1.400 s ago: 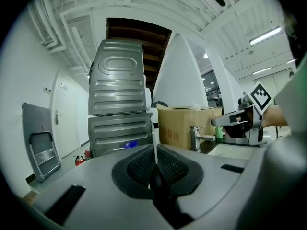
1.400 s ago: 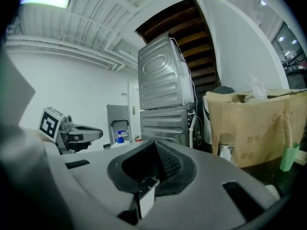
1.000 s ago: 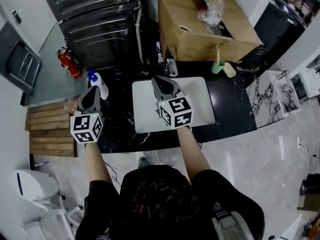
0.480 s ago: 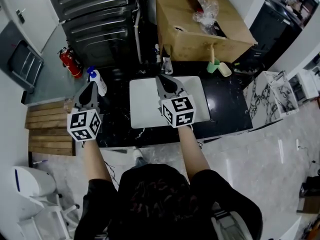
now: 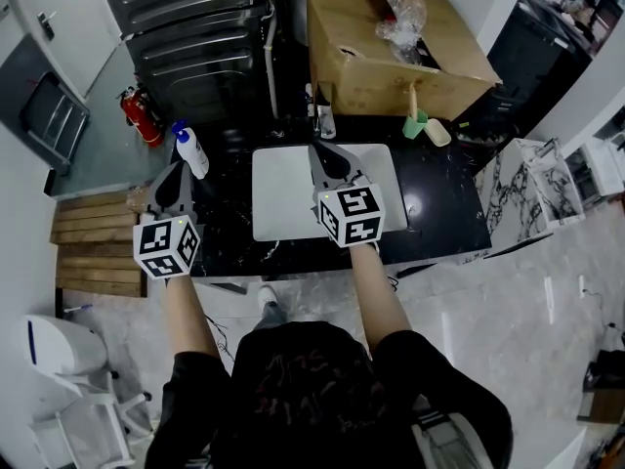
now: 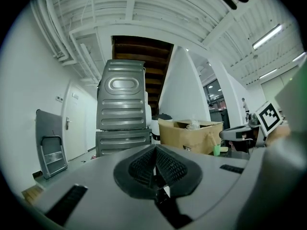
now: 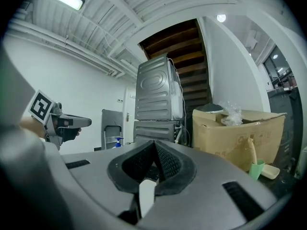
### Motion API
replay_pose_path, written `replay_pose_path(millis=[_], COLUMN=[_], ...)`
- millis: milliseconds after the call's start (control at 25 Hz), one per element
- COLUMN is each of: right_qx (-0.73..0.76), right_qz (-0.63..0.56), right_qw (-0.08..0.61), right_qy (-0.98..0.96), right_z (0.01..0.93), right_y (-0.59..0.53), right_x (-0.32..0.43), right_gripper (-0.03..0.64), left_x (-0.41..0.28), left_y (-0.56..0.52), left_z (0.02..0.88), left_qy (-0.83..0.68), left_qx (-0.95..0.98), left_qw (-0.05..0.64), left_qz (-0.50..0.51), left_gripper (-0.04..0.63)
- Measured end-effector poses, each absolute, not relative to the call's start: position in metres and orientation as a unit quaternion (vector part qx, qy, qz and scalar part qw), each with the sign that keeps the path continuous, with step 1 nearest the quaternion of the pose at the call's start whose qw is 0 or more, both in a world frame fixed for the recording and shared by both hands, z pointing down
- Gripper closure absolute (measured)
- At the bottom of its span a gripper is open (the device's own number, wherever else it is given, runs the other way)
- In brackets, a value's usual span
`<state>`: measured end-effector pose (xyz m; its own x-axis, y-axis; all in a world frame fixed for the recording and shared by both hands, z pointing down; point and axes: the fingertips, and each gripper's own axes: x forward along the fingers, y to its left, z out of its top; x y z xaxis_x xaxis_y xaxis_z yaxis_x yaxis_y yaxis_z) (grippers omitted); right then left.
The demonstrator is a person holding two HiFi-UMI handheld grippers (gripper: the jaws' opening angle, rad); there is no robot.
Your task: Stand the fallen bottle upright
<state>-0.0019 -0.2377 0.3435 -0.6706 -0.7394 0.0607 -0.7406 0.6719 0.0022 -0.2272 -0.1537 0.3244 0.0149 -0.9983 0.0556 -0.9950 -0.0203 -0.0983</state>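
A white spray bottle (image 5: 193, 154) with a blue trigger head stands upright at the left end of the black counter (image 5: 439, 203). In the right gripper view its blue top (image 7: 118, 141) shows far off. My left gripper (image 5: 177, 178) hovers just in front of the bottle, apart from it, shut and empty; its pads meet in the left gripper view (image 6: 155, 151). My right gripper (image 5: 326, 153) hangs over the white mat (image 5: 283, 198), shut too, with nothing between its pads (image 7: 154, 148). Each gripper appears in the other's view, the right (image 6: 236, 134) and the left (image 7: 71, 122).
A large open cardboard box (image 5: 376, 62) stands behind the counter, with a green cup (image 5: 416, 126) and a small bottle (image 5: 325, 122) at its foot. Grey metal cabinets (image 5: 200, 27) and a red fire extinguisher (image 5: 137, 118) are at the back left. A wooden pallet (image 5: 93, 247) lies left.
The left gripper has drawn back a little from the spray bottle, towards the person. The right gripper has drifted slightly over the mat. Both stay shut.
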Motion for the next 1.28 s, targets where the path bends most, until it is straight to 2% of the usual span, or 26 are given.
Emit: replay_pose_path(millis=[1280], right_qx=[0.406], right_qz=[0.000], right_qw=[0.034], right_qy=[-0.913], right_z=[0.342], right_y=[-0.207], right_x=[0.022], right_gripper=[0.606], left_x=[-0.196], left_y=[-0.121], left_z=[0.333], left_qy=[0.705], left_qx=[-0.706], left_qw=[0.020], left_qz=[-0.060], left_gripper=[0.580])
